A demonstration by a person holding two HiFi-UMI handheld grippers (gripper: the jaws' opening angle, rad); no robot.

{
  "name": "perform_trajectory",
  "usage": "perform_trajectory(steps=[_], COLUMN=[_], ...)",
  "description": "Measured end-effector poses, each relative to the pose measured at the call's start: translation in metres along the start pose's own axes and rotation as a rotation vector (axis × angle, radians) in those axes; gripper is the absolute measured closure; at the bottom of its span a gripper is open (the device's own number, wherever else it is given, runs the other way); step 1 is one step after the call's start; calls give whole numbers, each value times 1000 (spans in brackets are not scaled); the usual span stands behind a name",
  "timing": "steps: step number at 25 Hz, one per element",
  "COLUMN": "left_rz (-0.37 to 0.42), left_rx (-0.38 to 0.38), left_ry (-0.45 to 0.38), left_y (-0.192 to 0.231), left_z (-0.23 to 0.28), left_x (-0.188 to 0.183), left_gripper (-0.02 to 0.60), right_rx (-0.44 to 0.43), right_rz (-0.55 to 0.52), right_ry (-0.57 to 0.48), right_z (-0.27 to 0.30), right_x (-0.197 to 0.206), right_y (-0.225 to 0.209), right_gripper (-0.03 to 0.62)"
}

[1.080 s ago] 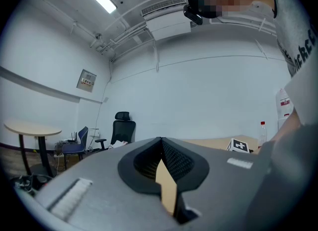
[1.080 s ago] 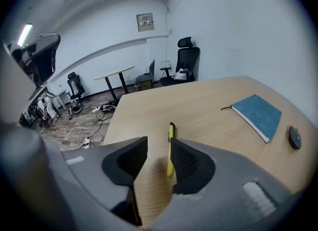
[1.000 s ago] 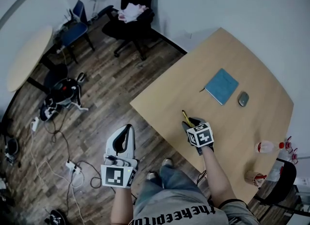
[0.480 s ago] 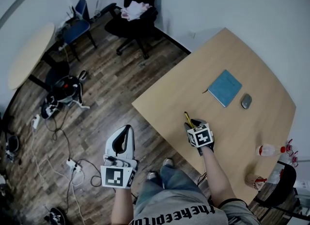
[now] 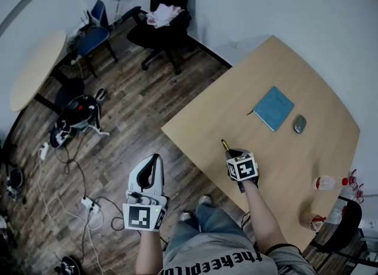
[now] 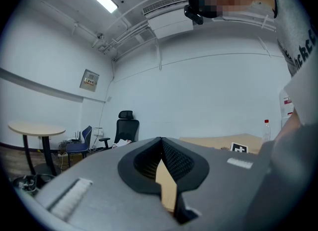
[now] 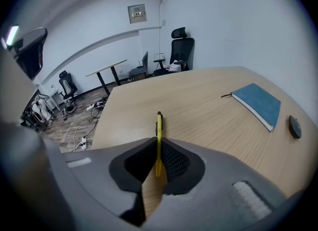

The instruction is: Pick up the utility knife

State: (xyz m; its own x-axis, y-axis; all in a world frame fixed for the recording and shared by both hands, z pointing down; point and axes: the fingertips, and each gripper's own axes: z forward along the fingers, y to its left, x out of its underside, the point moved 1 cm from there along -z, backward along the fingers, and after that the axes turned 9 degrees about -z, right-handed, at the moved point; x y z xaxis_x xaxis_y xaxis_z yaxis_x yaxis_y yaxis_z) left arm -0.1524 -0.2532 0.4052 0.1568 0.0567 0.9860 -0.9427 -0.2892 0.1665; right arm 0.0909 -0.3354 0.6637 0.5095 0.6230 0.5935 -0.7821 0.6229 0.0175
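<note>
- My right gripper (image 7: 158, 161) has just been squeezing shut on the yellow utility knife (image 7: 158, 124), so it cannot slip.
- The knife is by the table (image 5: 307, 78) edge, and I think not lifted yet.
- My left gripper (image 6: 161, 148) is closed and empty, off to the side, out of the way.

Blue notebook (image 5: 273, 107) beside grey mouse (image 5: 299, 124) on wooden table (image 5: 283, 61); black chair (image 5: 168, 7) near wall.

Overhead cam, right gripper (image 5: 234, 152) cam, shared table (image 5: 260, 78)
</note>
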Motion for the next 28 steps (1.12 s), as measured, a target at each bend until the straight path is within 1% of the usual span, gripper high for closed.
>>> perform_trajectory(steps=[4, 8, 13, 19, 22, 28], left_rz=[-1, 0, 1, 4, 5, 7], left_rx=[9, 26, 52, 83, 96, 122], left_ry=[-1, -5, -11, -19, -19, -22], left_y=[1, 0, -5, -11, -12, -18], left_z=[-2, -4, -4, -5, -8, -11], left_x=[0, -1, -3, -6, -7, -8], left_gripper=[566, 566, 566, 566, 566, 566], right_rx=[3, 1, 20, 41, 58, 100], right_rz=[35, 90, 109, 163, 166, 137], right_ry=[-35, -101, -176, -274, -312, -373], right_z=[-7, -18, -39, -64, -76, -101], right_x=[-3, -10, -18, -27, -30, -33], right_y=[3, 8, 12, 19, 24, 30], right_gripper=[569, 569, 568, 568, 568, 568])
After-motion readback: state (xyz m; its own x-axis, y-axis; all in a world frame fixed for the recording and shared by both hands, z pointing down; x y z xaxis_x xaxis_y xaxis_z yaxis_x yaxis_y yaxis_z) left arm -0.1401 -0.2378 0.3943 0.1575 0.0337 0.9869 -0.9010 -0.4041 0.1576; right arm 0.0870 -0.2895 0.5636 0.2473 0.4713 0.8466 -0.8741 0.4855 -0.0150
